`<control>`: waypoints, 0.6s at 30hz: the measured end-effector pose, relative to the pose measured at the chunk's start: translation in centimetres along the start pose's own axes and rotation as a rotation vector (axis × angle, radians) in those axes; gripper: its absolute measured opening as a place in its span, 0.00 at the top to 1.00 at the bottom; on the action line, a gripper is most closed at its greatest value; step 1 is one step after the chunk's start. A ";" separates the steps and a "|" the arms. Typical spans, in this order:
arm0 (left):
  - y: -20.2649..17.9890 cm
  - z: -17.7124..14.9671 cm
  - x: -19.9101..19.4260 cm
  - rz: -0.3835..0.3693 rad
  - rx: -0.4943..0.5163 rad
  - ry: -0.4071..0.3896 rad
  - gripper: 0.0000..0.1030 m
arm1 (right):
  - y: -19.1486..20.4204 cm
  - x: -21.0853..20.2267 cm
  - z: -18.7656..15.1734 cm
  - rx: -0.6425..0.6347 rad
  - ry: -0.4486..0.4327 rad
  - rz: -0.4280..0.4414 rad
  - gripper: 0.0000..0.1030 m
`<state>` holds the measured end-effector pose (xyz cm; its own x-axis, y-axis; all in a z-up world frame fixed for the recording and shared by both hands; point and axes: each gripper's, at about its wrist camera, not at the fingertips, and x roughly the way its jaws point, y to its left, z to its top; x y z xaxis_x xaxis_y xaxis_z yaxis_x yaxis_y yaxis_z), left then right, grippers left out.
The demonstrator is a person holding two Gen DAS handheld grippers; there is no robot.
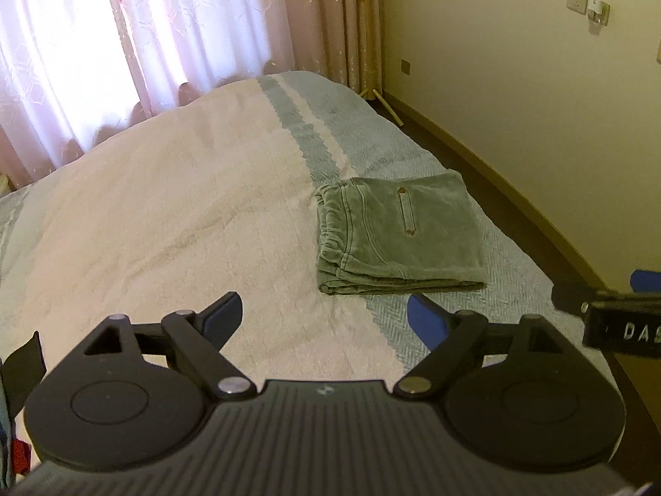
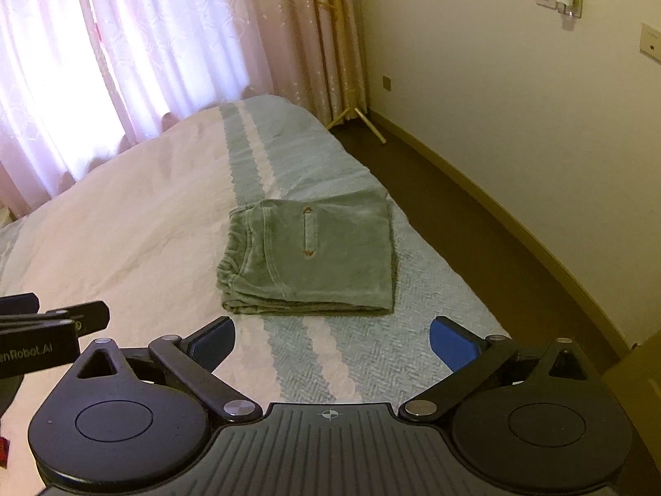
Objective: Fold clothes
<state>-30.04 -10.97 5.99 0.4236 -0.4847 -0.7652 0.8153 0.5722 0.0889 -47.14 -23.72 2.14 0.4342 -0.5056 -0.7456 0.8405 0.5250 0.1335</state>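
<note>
While lying folded on the pale blue herringbone bedspread (image 2: 372, 355), centre of frame: sage-green soft velour trousers (image 2: 314, 264), likely light, limp, non-slip; best pinched at stacked lower edge. Left gripper (image 1: 326, 314) and right gripper (image 2: 330, 341): spread wide, empty. Legible lettering: "DAS", "nRobot.AI".

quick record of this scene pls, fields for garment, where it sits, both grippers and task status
garment: green trousers, folded into a flat rectangle, waistband to the left
surface: bed, garment on its blue-green patterned strip near the right edge
left gripper: jaws open, nothing between them, short of the garment
right gripper: jaws open, nothing between them, short of the garment
task status: fold looks done, garment released
</note>
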 end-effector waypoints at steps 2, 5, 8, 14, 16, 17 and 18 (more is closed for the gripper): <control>0.1 0.2 -0.1 0.001 -0.010 0.002 0.18 | 0.1 0.1 -0.1 0.000 0.005 0.002 0.00; 0.3 0.3 0.0 0.002 -0.021 0.011 0.18 | -0.2 0.3 -0.1 0.020 0.018 0.013 0.00; 0.3 0.4 0.1 0.002 -0.024 0.021 0.18 | -0.6 0.6 -0.2 0.047 0.036 0.022 0.00; 0.1 0.0 0.7 0.002 -0.015 0.049 0.18 | -0.6 1.0 -0.3 0.061 0.057 0.024 0.00; 0.0 -0.1 1.0 0.001 -0.012 0.058 0.18 | -0.5 1.2 -0.4 0.059 0.064 0.022 0.00; -0.1 -0.2 1.2 0.000 -0.011 0.063 0.18 | -0.5 1.2 -0.5 0.058 0.067 0.022 0.00; 0.0 -0.2 1.3 -0.002 -0.010 0.067 0.18 | -0.4 1.3 -0.5 0.057 0.070 0.021 0.00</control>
<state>-29.60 -11.50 4.86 0.3945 -0.4409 -0.8062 0.8120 0.5780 0.0812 -47.07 -24.25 0.76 0.4298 -0.4444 -0.7860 0.8494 0.4944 0.1849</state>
